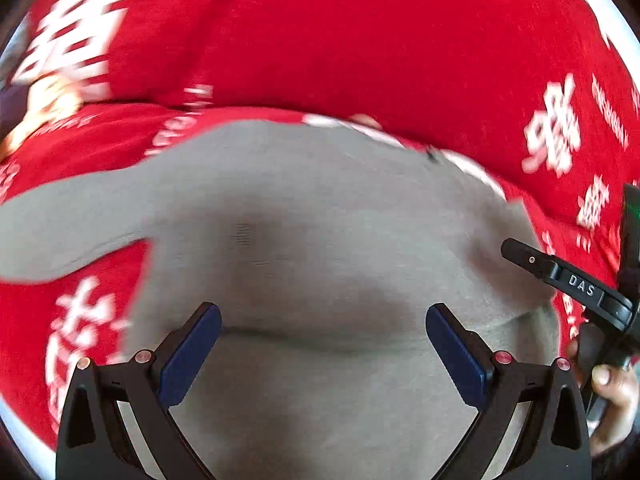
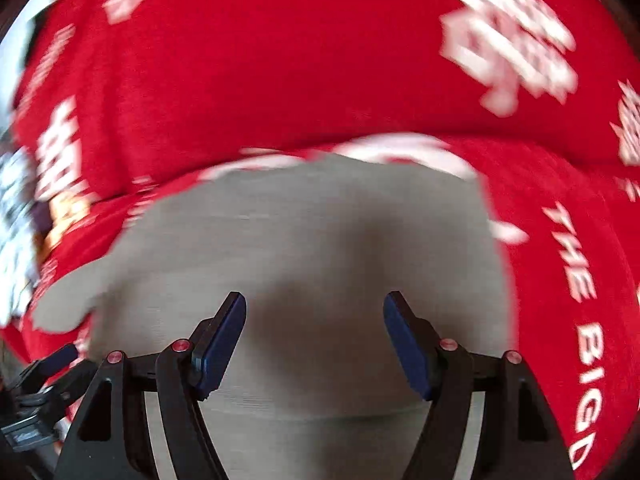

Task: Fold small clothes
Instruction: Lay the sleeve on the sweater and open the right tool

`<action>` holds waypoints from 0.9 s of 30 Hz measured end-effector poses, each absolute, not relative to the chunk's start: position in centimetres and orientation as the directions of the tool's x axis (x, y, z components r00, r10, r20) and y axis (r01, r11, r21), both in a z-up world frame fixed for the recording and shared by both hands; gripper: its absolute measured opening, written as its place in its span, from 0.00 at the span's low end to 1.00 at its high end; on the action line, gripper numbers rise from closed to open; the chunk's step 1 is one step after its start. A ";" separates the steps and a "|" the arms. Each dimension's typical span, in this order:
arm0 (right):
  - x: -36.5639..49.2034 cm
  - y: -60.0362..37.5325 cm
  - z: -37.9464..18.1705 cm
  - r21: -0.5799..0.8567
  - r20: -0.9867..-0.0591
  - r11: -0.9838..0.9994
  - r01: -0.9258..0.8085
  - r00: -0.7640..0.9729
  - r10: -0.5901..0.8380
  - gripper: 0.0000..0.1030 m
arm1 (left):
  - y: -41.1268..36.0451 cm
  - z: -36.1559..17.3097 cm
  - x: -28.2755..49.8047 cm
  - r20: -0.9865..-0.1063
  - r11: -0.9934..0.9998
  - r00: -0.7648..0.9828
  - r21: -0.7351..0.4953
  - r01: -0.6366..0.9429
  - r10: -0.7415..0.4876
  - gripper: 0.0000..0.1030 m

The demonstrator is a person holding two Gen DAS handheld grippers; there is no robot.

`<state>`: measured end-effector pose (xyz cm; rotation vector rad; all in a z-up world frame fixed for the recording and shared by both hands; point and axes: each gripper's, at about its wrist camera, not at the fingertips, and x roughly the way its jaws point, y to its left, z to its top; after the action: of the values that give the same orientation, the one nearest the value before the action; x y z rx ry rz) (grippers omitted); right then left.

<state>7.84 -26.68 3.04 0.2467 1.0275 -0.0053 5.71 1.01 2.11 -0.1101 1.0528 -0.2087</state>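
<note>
Grey garment [image 1: 320, 220] spread flat across the lower centre of both views on a red printed cloth [image 1: 320, 40]; left gripper [image 1: 323, 322] and right gripper [image 2: 315, 310] hover over it, both released and empty. The fabric looks light, soft and limp, probably best pinched at a hem or sleeve edge. Legible writing: "DAS" on the right gripper at the left view's right edge, "THE BIGD" on the cloth at the right view's right edge.

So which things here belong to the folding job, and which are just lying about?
Job:
- grey garment, spread flat
- left gripper, open over it
- right gripper, open over it

Lying about:
- red printed cloth under the garment
- blurred clutter at the far left edge of the right wrist view, too blurred to name
</note>
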 end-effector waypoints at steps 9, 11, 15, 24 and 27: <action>7.9 -28.7 3.4 0.146 -0.817 0.979 0.141 0.575 0.039 0.72 | -0.7 -0.3 8.5 -0.879 0.998 0.473 -0.022 0.067 -0.051 1.00; 7.8 -27.0 3.5 0.127 -0.819 0.987 0.098 0.571 0.049 0.72 | -0.8 0.1 8.7 -0.874 0.997 0.480 -0.056 0.054 -0.075 1.00; 6.8 -23.8 2.8 -0.009 -0.846 0.998 0.064 0.531 -0.041 0.72 | -3.1 -1.0 8.6 -0.892 0.995 0.448 -0.021 0.097 -0.063 1.00; -1.4 -22.3 2.5 -0.051 -0.831 0.999 0.017 0.555 -0.052 0.78 | -1.5 -0.9 2.8 -0.873 0.997 0.484 -0.030 0.076 -0.063 1.00; -4.5 -22.1 2.5 -0.070 -0.797 0.997 0.017 0.600 -0.066 0.79 | -1.1 -1.1 -0.7 -0.830 0.996 0.557 0.024 0.090 -0.030 1.00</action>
<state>-4.49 -22.08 2.46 -0.0568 0.9262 -0.0487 -0.66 -1.09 -1.13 0.0665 0.9778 -0.0707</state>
